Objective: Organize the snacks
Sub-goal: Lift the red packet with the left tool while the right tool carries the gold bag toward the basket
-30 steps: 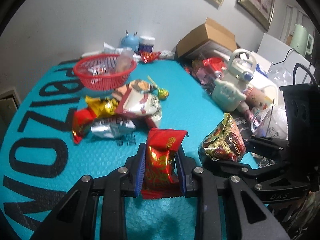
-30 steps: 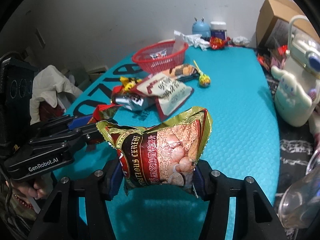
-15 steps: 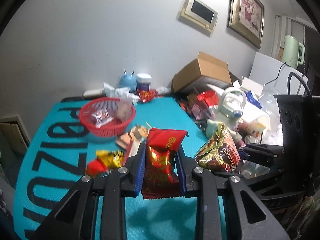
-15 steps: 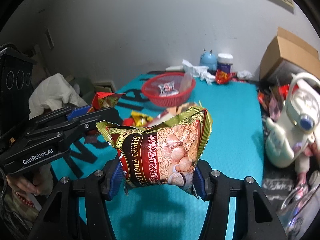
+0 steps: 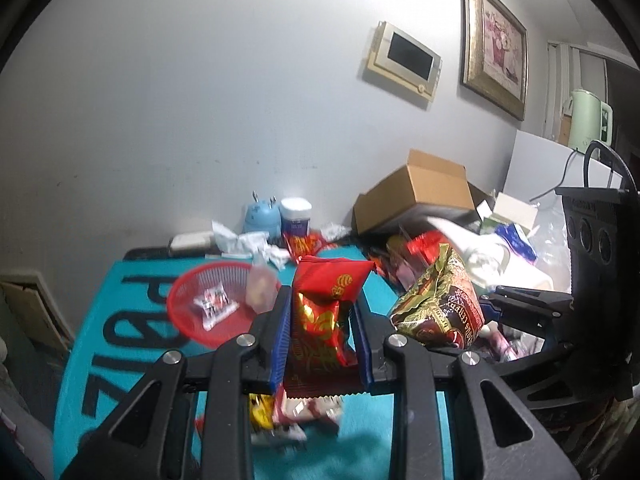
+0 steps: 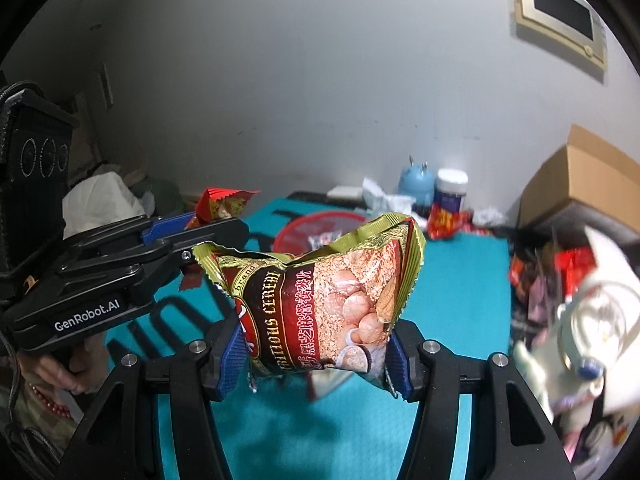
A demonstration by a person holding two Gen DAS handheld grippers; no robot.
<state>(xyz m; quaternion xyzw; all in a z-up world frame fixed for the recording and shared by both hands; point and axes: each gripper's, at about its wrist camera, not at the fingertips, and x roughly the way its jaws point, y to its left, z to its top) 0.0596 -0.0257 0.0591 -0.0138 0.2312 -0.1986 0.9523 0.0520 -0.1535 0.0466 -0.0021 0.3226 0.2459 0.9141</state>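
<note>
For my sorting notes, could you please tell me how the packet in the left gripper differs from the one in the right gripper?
The red packet is plain red with gold print; the cereal bag is gold-edged, maroon, with a food photo. The red packet is narrower, so the left gripper has its jaws closer together than the right gripper. Both are sealed and held clear of the mat.
</note>
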